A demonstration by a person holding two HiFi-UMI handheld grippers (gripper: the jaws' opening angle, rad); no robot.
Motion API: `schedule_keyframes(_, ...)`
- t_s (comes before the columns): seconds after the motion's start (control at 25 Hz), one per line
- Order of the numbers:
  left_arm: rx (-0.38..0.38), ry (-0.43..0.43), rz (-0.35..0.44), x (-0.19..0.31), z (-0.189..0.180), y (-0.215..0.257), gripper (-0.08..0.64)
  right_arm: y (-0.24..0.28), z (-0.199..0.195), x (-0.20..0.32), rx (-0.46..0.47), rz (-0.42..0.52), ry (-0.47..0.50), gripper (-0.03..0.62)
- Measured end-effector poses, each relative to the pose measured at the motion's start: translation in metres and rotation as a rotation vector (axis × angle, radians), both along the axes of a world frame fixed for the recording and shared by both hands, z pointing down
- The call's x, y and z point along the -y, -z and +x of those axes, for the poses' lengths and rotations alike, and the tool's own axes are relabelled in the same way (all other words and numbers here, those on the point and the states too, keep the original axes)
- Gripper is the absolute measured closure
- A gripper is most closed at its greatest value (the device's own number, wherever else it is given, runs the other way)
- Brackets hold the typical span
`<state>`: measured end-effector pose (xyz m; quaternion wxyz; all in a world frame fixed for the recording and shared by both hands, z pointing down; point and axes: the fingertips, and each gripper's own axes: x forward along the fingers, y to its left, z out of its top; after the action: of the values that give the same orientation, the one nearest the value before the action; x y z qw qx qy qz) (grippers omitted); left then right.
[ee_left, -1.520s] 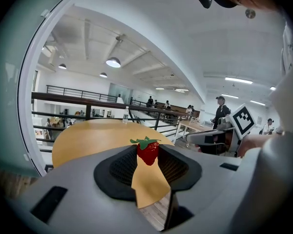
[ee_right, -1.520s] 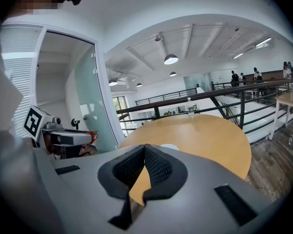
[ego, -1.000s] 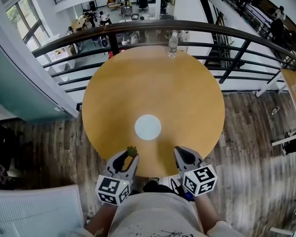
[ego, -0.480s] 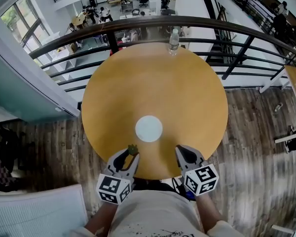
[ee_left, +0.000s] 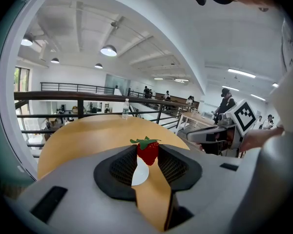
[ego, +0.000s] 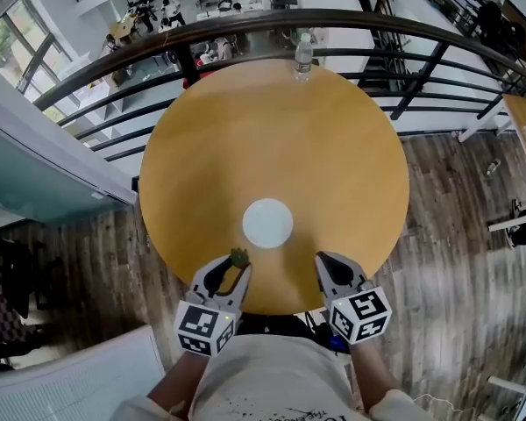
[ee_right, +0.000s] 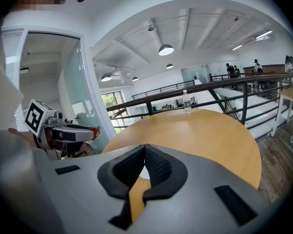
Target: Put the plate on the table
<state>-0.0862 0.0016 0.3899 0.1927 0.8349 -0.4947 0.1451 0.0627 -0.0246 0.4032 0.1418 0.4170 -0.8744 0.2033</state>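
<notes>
The left hand-held gripper (ego: 231, 268) is clamped on a small red strawberry (ee_left: 147, 151), green leaves up, over the near edge of the table (ego: 272, 130). The right hand-held gripper (ego: 327, 265) hovers level with it, just to the right, its jaw tips together with nothing between them. Just beyond both, the white plate (ego: 267, 223) lies flat on the round wooden table. A clear water bottle (ego: 303, 57) stands at the far edge by the dark railing (ego: 245, 24).
</notes>
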Motion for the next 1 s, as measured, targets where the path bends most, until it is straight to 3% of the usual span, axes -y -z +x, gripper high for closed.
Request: schedule_keyframes(1.0,0.106,-0.127,-0.117,0.094,-0.007,-0.091,0.413,-0.066,-0.033,0.077,-0.036,-0.084,-0.028,0.572)
